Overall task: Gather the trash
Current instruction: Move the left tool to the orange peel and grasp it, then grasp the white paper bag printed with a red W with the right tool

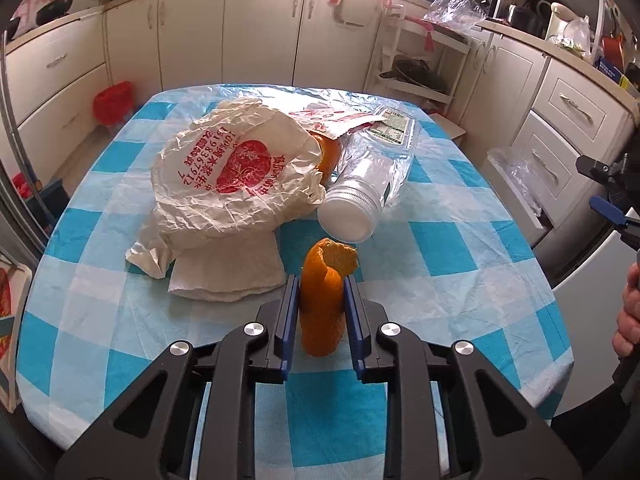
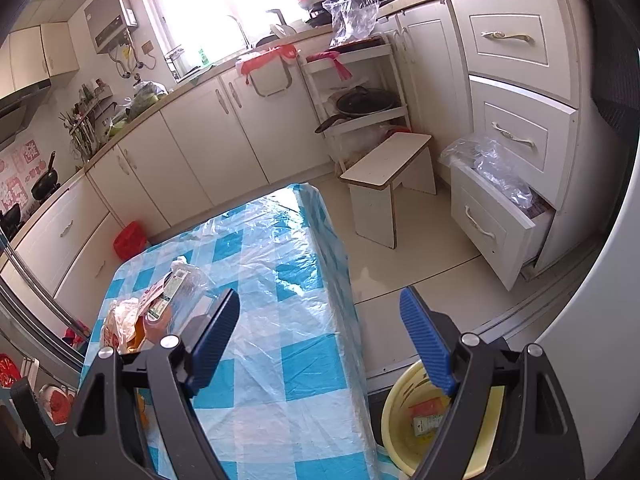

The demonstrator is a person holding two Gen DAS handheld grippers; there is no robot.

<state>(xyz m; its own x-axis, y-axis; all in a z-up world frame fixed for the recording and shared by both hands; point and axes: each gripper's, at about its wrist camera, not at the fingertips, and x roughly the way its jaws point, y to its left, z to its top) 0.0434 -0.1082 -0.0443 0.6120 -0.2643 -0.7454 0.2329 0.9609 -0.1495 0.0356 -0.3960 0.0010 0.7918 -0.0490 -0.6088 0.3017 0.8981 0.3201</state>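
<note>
Peel pinched, bin next.
The left gripper [image 1: 322, 300] clamps a curled orange peel [image 1: 325, 300] above the checked worktop [image 1: 460, 280]; the right gripper [image 2: 320, 344] hangs apart over a yellow plastic basin [image 2: 394, 420], probably its destination.

Sunlit kitchen window [image 2: 208, 4], cream cabinets [image 2: 192, 152], white stool [image 2: 388, 172].

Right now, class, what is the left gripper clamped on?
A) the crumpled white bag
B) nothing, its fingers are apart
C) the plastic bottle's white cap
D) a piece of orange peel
D: in the left wrist view the left gripper has both blue pads pressed against an upright piece of orange peel, above the checked tablecloth.
</note>
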